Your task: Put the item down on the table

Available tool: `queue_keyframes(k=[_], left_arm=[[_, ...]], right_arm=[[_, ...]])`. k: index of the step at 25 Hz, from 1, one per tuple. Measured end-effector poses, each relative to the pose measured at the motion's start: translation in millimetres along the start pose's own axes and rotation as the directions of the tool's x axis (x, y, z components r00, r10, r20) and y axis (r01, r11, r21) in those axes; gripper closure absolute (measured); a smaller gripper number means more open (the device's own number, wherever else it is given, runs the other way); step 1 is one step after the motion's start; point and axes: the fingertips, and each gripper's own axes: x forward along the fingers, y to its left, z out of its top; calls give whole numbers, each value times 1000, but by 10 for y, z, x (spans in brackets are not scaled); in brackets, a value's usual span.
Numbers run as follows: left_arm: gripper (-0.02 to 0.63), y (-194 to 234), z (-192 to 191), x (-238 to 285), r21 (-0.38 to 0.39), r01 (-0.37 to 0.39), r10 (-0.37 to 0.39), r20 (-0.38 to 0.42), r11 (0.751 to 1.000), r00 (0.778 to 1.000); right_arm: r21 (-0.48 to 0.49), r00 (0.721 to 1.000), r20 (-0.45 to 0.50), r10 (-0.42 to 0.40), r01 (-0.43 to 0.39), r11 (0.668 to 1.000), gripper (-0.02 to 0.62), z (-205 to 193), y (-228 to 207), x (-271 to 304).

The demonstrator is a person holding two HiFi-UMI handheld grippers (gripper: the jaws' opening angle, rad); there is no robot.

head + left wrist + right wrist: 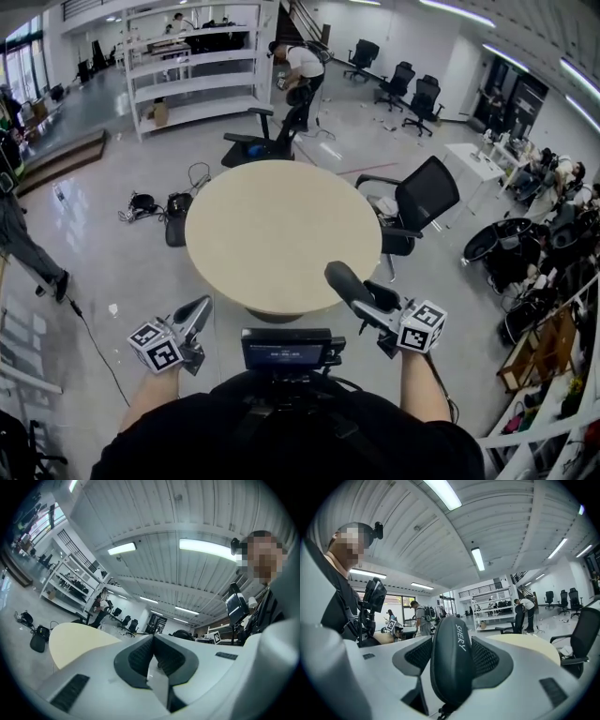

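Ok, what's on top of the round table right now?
Nothing visible: the round table shows a bare top. The dark case in the right gripper covers a small patch of its near edge, which is hidden.

Black shirt (281, 441); grey left tool (199, 307), right tool (361, 302); 2 black-white marker cubes (155, 346).

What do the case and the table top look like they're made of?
Case: probably a moulded faux-leather or fabric-covered shell, matte dark grey, with a soft sheen, printed lettering and a zip pull. Table top: likely laminate over board, pale beige, matte, even colour with no grain showing.
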Motion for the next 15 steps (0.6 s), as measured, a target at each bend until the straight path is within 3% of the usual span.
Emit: queue_keyframes(k=[6, 11, 15], left_arm=[[604, 254, 48, 1949, 17, -80, 80, 36, 997, 996], [604, 389, 107, 2775, 23, -148, 147, 55, 989, 988], [604, 427, 3, 3333, 12, -178, 177, 51, 984, 983]], right_arm=[[-6, 994, 1, 111, -111, 994, 322, 404, -2097, 191], [-30, 979, 11, 203, -203, 979, 322, 712, -3059, 405], [-12, 969, 23, 245, -245, 969, 322, 727, -3682, 499]])
